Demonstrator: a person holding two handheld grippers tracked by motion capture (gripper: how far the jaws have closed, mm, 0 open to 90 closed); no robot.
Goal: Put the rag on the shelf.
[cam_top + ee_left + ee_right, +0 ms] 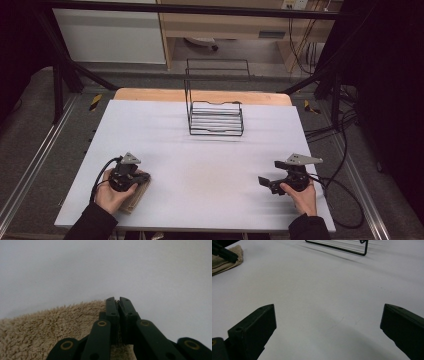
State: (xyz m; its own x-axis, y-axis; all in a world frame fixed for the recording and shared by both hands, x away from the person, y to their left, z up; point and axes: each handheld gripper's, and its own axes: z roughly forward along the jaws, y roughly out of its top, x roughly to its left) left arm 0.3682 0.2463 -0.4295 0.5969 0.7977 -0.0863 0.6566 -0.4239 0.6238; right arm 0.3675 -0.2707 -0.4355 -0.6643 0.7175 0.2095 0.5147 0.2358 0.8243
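The left gripper [143, 177] has its jaws pinched on an edge of the beige fluffy folded towel [137, 196] at the white table's [200, 150] near-left corner, seemingly to lift it, while the right gripper [265, 175] waits wide open.

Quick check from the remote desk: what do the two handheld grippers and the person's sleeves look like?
Both the left gripper and the right gripper are black, each topped by a grey three-cornered plate and trailing a black cable. The jaws are flat black blocks on link arms with brass-coloured rivet rings. The sleeves are dark.
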